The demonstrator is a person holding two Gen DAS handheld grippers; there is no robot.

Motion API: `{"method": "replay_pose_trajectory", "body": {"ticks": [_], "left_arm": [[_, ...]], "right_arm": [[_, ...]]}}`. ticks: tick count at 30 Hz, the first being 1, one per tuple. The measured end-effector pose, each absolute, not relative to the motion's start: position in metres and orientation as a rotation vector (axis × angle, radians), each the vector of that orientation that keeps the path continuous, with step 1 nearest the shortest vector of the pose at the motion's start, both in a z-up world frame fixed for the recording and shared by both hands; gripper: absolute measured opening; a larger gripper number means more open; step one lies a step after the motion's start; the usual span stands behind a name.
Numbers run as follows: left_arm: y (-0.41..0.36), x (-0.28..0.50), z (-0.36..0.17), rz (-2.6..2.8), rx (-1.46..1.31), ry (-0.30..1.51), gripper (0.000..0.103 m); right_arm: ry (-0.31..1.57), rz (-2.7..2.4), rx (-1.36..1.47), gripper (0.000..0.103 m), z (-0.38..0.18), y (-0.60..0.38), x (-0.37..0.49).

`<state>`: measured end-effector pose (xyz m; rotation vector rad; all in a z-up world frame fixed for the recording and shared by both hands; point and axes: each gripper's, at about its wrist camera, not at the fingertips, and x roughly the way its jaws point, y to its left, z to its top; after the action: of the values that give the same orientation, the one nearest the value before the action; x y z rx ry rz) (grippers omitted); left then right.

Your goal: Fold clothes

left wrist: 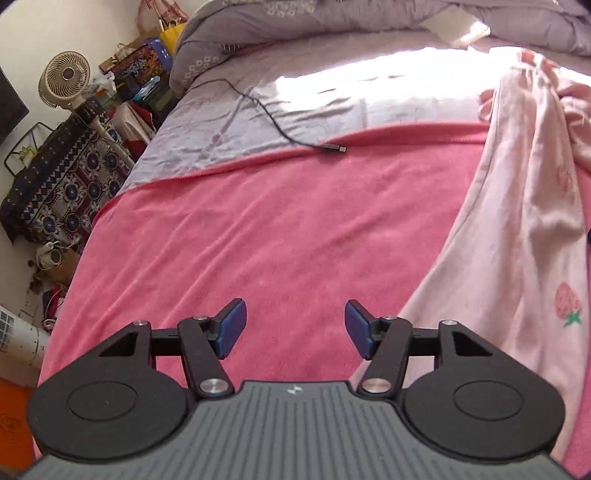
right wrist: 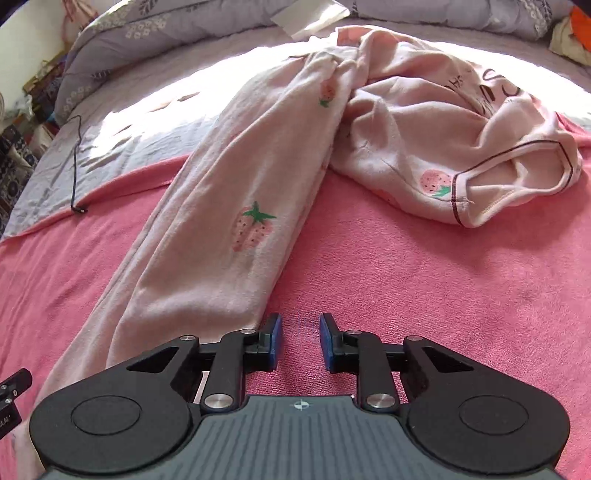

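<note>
Pale pink strawberry-print trousers (right wrist: 229,221) lie stretched out on a pink blanket (right wrist: 424,295), running from near to far. They also show in the left wrist view (left wrist: 517,229) at the right. A matching pale pink top (right wrist: 443,122) lies crumpled at the far right, touching the trousers' far end. My right gripper (right wrist: 301,341) is open and empty, just right of the trousers' near part, over the blanket. My left gripper (left wrist: 295,330) is wide open and empty over bare blanket (left wrist: 258,229), left of the trousers.
A black cable with a plug (left wrist: 332,148) lies at the blanket's far edge on the grey sheet (left wrist: 258,107). A grey floral duvet (left wrist: 295,26) is bunched at the far end. A fan (left wrist: 64,79) and clutter stand left of the bed.
</note>
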<state>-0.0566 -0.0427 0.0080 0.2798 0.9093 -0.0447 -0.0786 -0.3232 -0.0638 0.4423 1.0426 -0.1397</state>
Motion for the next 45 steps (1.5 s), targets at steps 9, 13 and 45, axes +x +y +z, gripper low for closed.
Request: {"method": "replay_pose_trajectory", "body": {"ticks": [9,13,45], "left_arm": [[-0.1,0.016,-0.011,-0.595,0.213,0.977,0.058],[-0.119,0.031,-0.031,-0.633,0.269,1.029,0.044],[-0.138,0.052,-0.051,-0.571,0.344,1.092,0.01]], "right_arm": [[0.975,-0.067,0.644,0.025,-0.064,-0.33,-0.082],[0.968,-0.064,0.621,0.025,-0.061,-0.323,-0.08],[1.069,-0.212,0.518,0.008,-0.067,-0.289,-0.041]]}}
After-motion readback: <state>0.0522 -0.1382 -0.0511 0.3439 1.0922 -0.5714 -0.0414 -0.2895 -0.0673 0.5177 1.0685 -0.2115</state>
